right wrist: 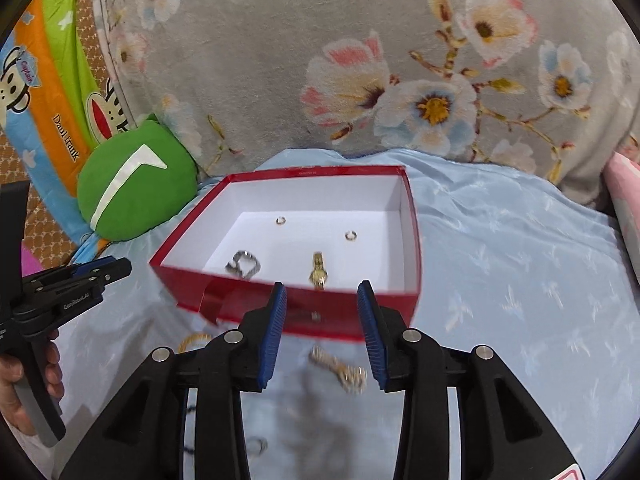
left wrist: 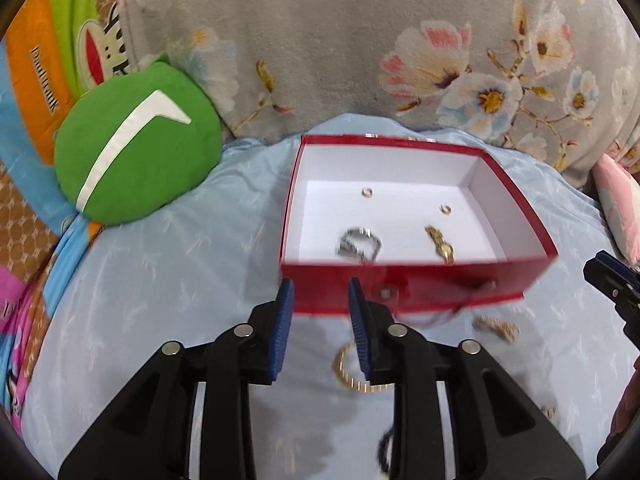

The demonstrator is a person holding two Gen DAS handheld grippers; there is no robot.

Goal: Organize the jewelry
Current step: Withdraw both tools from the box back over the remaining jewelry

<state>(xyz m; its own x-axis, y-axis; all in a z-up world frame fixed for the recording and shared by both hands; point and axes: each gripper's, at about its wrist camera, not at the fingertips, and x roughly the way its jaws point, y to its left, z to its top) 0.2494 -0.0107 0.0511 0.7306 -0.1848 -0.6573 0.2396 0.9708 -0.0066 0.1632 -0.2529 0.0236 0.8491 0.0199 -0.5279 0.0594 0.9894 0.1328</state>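
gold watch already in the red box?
Yes. In the right wrist view the gold watch lies on the white floor of the red box, near its front wall.

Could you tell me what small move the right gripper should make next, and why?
Probably lower the right gripper onto the gold chain bracelet lying on the blue sheet just beneath its open, empty jaws. It lies outside the red box, which already holds a gold watch.

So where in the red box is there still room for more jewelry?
The red box has bare white floor along its back wall, behind the two small rings, and in the right corner beside the gold watch. The front left is crowded by the silver bracelet.
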